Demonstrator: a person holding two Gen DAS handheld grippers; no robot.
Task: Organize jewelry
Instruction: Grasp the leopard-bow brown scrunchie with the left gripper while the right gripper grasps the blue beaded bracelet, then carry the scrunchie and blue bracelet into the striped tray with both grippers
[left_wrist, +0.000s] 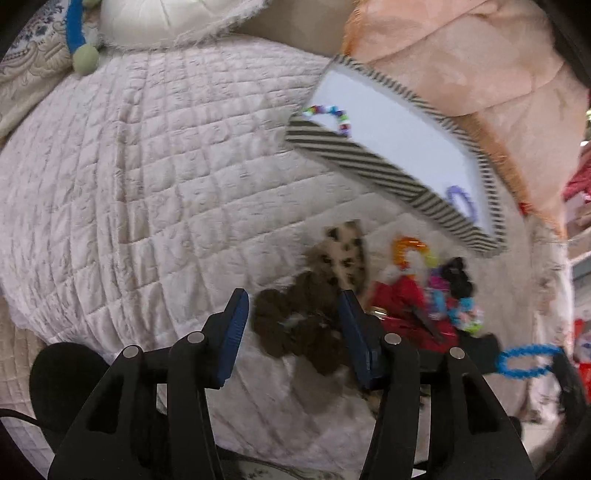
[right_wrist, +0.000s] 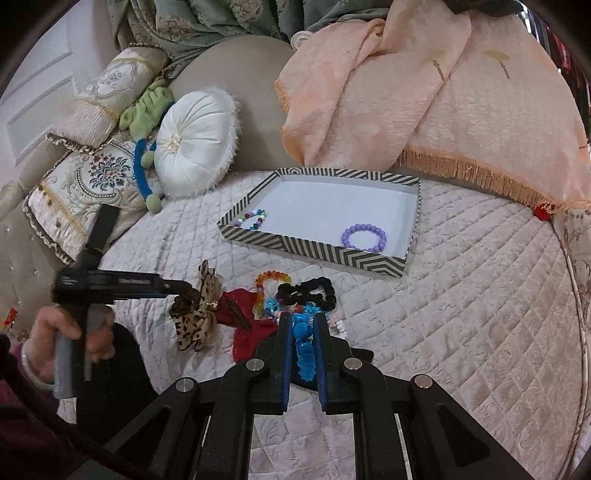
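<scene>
Even soft indoor light, faint shadows, no glare, left view motion-blurred, right view sharp, fisheye bending, dark corners.

quilted bedspread (right_wrist: 461, 314); round white cushion (right_wrist: 195, 142) | peach fringed throw (right_wrist: 461, 122)

No readable text, labels, brands or numbers — patterns only, no lettering.

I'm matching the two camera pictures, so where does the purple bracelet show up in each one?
Left wrist view: purple bracelet right of centre, in the tray's near right corner, partly behind the striped wall.
Right wrist view: purple bracelet right of centre, lying whole in the tray's near right corner.
Shared landmark: the striped tray.
</scene>
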